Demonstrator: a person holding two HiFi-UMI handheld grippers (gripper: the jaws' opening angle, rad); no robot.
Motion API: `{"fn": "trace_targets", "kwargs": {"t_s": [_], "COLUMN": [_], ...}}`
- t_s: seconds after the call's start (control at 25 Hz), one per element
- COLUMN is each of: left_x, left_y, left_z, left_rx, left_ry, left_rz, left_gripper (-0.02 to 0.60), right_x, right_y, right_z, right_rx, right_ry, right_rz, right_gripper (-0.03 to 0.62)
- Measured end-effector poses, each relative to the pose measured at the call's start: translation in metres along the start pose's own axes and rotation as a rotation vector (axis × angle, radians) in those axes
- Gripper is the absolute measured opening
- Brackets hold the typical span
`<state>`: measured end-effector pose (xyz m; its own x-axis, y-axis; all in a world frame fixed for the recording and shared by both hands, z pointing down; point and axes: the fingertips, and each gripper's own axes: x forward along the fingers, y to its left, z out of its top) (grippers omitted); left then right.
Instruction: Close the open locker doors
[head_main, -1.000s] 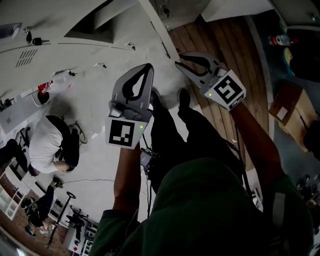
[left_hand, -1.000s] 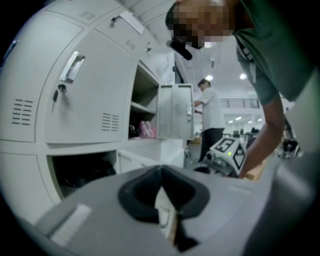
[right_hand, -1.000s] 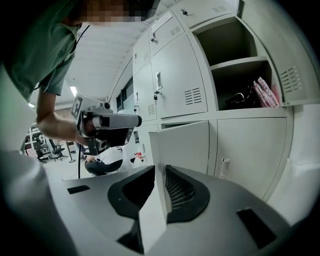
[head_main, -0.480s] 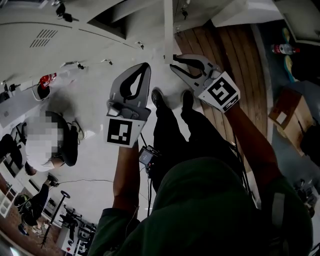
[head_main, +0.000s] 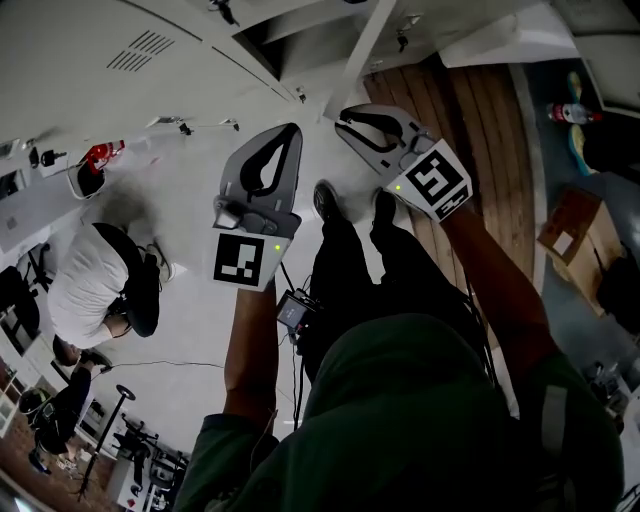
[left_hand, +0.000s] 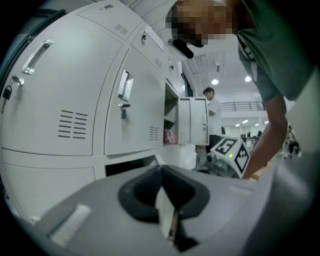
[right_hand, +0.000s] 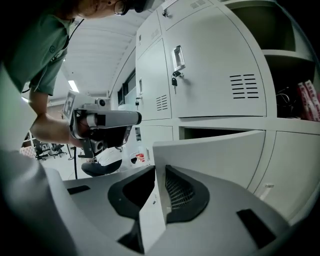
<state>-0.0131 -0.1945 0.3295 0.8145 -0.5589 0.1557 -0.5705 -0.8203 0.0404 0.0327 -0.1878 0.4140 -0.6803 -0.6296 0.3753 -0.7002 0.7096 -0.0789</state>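
A bank of white lockers (head_main: 150, 90) fills the top of the head view. One low locker door (head_main: 362, 62) stands open and shows edge-on. In the right gripper view this door (right_hand: 215, 155) runs between the jaws of my right gripper (right_hand: 159, 170), which is shut on its free edge. The dark opening (right_hand: 220, 133) of that locker lies behind it. My right gripper (head_main: 345, 118) sits at the door's near end. My left gripper (head_main: 293, 132) hangs beside it, shut and empty, its tips (left_hand: 161, 172) meeting. Another open door (left_hand: 193, 127) shows farther along the row.
A person in a white top (head_main: 95, 285) crouches on the pale floor at the left. An open upper locker (right_hand: 285, 75) holds red items (right_hand: 308, 100). A wooden floor strip (head_main: 480, 130), a bottle (head_main: 568, 112) and a cardboard box (head_main: 575, 225) lie to the right.
The head view has swung, so the lockers and the open door's edge lean the other way. My right gripper has stayed at the door's end and shifted slightly left. The left gripper has barely moved.
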Motion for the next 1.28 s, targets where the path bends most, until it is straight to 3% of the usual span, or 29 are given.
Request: {"fn": "trace_targets", "kwargs": {"t_s": [0.76, 1.04, 1.28], "left_x": [-0.013, -0.017, -0.008], "left_y": [0.095, 0.111, 0.111], "left_z": [0.005, 0.008, 0.020], "left_rx": [-0.018, -0.019, 0.035], "left_ry": [-0.033, -0.031, -0.016], "left_rz": [0.006, 0.014, -0.014], "left_gripper": [0.000, 0.000, 0.000], "right_x": [0.104, 0.129, 0.135], "right_y": [-0.035, -0.050, -0.072], "right_z": [0.050, 0.055, 0.062], "right_rx": [0.015, 0.017, 0.018], "right_ry": [-0.019, -0.004, -0.001], "right_rz": [-0.087, -0.099, -0.125], "right_gripper": [0.055, 0.055, 0.055]}}
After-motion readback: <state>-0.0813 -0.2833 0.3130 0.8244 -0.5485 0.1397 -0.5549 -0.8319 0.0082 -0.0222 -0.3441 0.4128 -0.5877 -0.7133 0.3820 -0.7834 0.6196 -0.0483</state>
